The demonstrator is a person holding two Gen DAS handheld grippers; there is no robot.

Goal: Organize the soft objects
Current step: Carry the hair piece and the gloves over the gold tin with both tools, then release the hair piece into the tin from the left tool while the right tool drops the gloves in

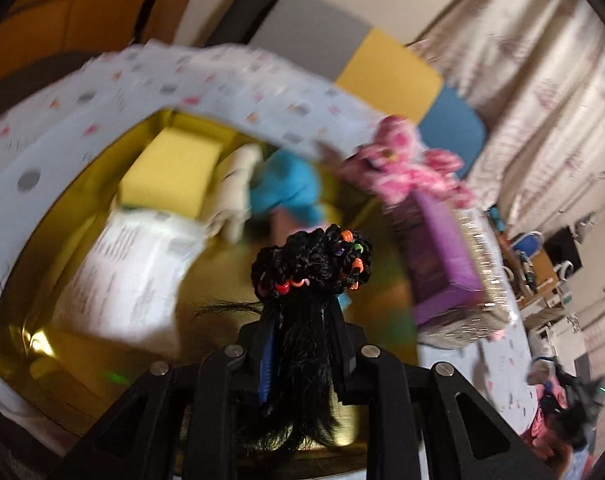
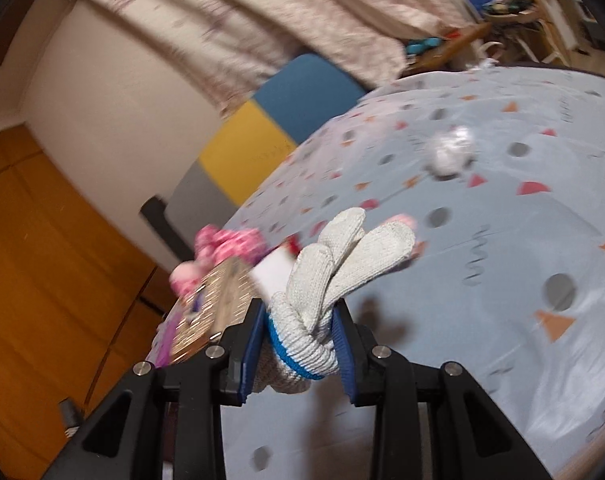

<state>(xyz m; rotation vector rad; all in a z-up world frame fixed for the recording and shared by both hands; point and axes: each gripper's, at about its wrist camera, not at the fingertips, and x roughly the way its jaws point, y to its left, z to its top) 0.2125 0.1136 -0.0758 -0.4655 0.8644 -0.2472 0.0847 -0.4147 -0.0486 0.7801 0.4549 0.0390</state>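
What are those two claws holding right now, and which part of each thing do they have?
Left gripper clamps a black beaded hairpiece by its loose strands. Right gripper pinches a white knit glove at the cuff.

A pale blue tablecloth [image 2: 482,264] with triangles and dots covers the table ahead of the tool. Beyond it, up and left, stand yellow [image 2: 246,152] and blue [image 2: 306,96] cushion panels; a patterned curtain [image 2: 230,28] hangs behind, and orange-brown cabinet doors [image 2: 34,248] fill the far left.
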